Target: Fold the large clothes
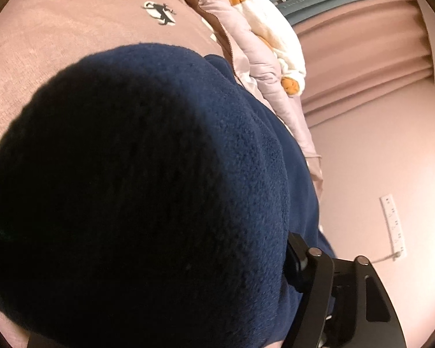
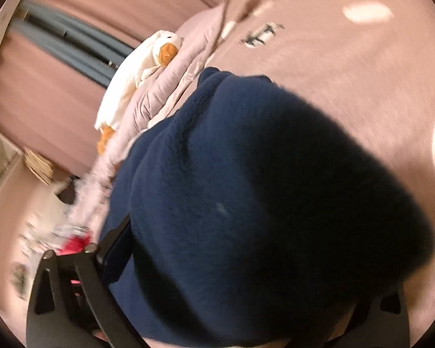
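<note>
Left wrist view is almost filled by the navy fleece [image 1: 159, 188], bunched on the pink bedspread [image 1: 72, 43] with a thick roll between the left gripper [image 1: 188, 313] arms; only one finger [image 1: 298, 264] shows, so I cannot tell whether it pinches cloth. The right gripper [image 2: 217, 304] is likewise buried, its grip unreadable. The risk: a bulky fold held only partly could slide loose or drag crooked, and could snag the pale jacket [image 1: 255, 66] lying just beside it.

Your left gripper [image 1: 188, 304] is buried in dark blue fleece [image 1: 148, 191]; only one finger [image 1: 319, 264] shows, pressed against it, above the pink bed [image 1: 72, 43].
</note>
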Motion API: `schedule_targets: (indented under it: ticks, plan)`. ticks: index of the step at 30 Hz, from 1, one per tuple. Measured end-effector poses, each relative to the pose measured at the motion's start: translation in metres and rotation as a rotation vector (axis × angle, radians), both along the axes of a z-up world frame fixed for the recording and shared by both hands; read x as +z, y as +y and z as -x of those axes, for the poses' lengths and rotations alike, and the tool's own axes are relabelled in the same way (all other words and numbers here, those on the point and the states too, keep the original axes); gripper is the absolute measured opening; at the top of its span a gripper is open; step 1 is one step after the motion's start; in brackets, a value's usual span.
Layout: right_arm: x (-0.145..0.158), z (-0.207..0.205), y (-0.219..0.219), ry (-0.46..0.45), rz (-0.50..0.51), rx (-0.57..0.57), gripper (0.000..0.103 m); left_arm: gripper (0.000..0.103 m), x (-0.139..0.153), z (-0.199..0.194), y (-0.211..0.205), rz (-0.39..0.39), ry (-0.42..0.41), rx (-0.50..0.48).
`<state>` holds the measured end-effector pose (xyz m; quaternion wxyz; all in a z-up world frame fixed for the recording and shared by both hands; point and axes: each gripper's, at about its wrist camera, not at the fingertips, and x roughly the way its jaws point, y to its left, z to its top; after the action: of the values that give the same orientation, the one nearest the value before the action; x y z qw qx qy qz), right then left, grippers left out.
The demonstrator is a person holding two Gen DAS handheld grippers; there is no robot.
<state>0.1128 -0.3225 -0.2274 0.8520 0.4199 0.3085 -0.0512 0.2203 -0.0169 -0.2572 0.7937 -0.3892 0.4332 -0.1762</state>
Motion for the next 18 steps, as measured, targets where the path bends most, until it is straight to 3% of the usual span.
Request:
schedule_targets:
  ticks: [3,8,10,15,18]
  plan:
    - [-0.002,-0.008,0.003,-0.008,0.087,0.018,0.079,0.065,0.002,0.003,-0.009,-0.067,-0.032,0.008]
    - [-0.006,-0.001,0.002,-0.026,0.102,0.045,0.065,0.064,0.018,0.006,-0.032,-0.272,-0.118,0.026]
    - [-0.007,0.001,0.0,-0.031,0.096,0.066,0.063,0.062,0.021,0.004,-0.035,-0.292,-0.129,0.022]
    - [-0.006,-0.008,0.005,-0.044,0.084,0.11,0.058,0.057,0.024,-0.004,-0.024,-0.237,-0.118,0.01]
    - [-0.002,-0.006,0.013,-0.057,0.092,0.136,0.055,0.054,0.032,-0.004,-0.003,-0.274,-0.155,0.01]
